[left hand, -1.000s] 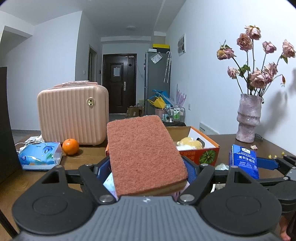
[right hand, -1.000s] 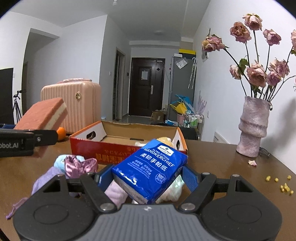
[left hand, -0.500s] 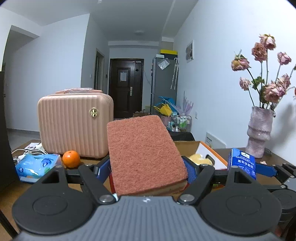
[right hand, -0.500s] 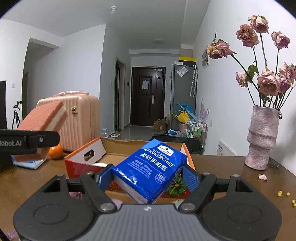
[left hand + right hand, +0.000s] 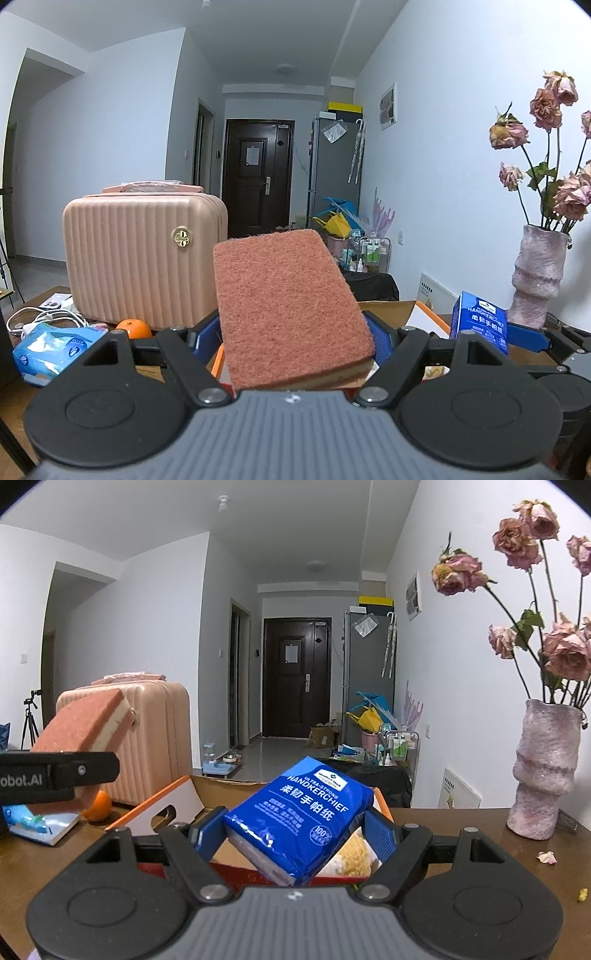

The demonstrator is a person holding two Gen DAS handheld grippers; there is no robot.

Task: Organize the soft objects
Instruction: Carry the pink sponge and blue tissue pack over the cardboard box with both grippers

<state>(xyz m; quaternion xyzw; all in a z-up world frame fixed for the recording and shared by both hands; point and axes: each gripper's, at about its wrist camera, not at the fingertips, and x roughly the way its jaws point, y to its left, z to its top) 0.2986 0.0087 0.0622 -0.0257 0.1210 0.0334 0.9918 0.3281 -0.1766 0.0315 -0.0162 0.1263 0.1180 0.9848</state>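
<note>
My left gripper [image 5: 291, 343] is shut on a red-brown scouring sponge [image 5: 288, 306] with a yellow underside, held above the near edge of the orange cardboard box [image 5: 424, 314]. The sponge also shows in the right wrist view [image 5: 85, 727]. My right gripper [image 5: 295, 830] is shut on a blue handkerchief tissue pack [image 5: 299, 816], held over the open box [image 5: 166, 805]. The pack also shows in the left wrist view [image 5: 480, 325]. A yellow plush item [image 5: 354, 853] lies inside the box.
A pink hard case [image 5: 144, 258] stands at the back left with an orange [image 5: 133, 326] and a light blue tissue pack [image 5: 51, 347] in front of it. A pink vase of dried roses [image 5: 546, 768] stands at the right. Petals and crumbs [image 5: 546, 856] lie on the wooden table.
Both grippers have risen and moved forward with their loads, from the table in front of the box to above it. The cloth pile has dropped out of the right view.
</note>
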